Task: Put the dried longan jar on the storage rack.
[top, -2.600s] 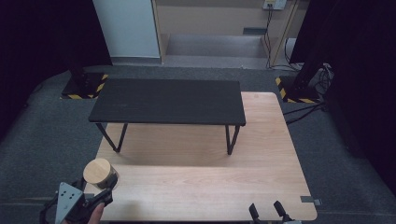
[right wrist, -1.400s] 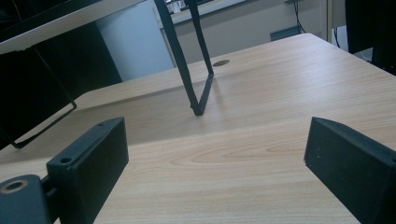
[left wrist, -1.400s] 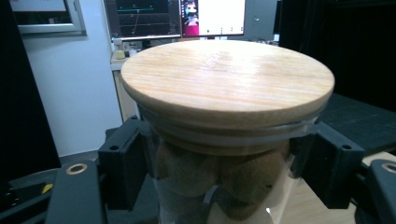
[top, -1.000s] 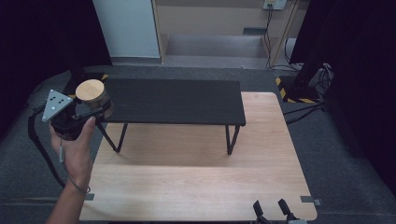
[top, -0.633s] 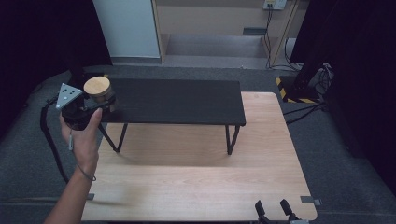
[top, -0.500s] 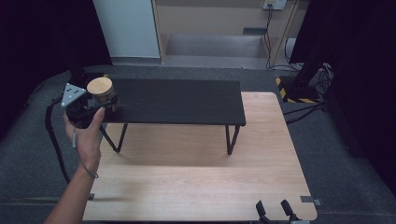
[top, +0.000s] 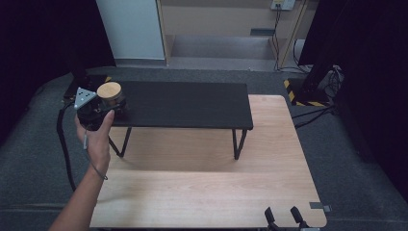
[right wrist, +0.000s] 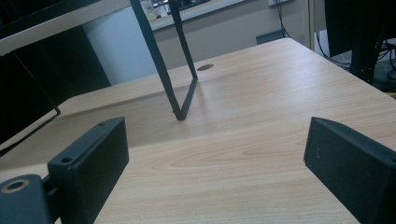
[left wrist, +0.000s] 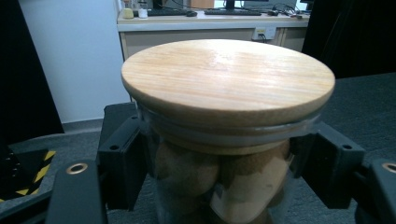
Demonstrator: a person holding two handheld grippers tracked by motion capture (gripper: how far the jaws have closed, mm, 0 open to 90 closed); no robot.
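Note:
A glass jar with a round wooden lid [top: 109, 91] [left wrist: 228, 79] holds brownish lumps. My left gripper [top: 113, 102] [left wrist: 224, 168] is shut on the jar's sides, just under the lid, and a hand carries it over the left end of the black shelf [top: 192, 103]. Whether the jar's base touches the shelf is hidden. My right gripper [top: 284, 216] [right wrist: 215, 163] sits low at the wooden table's front edge with its jaws wide apart and nothing between them.
The black shelf stands on thin metal legs [top: 236, 144] [right wrist: 180, 100] on the wooden table [top: 202, 192] [right wrist: 261, 140]. A black cable [top: 65, 144] trails from the left gripper down the table's left side. A grey carpet surrounds the table.
The left gripper has carried the jar up from the table's front left corner to the shelf's left end, lately drifting right. The right gripper has hardly moved.

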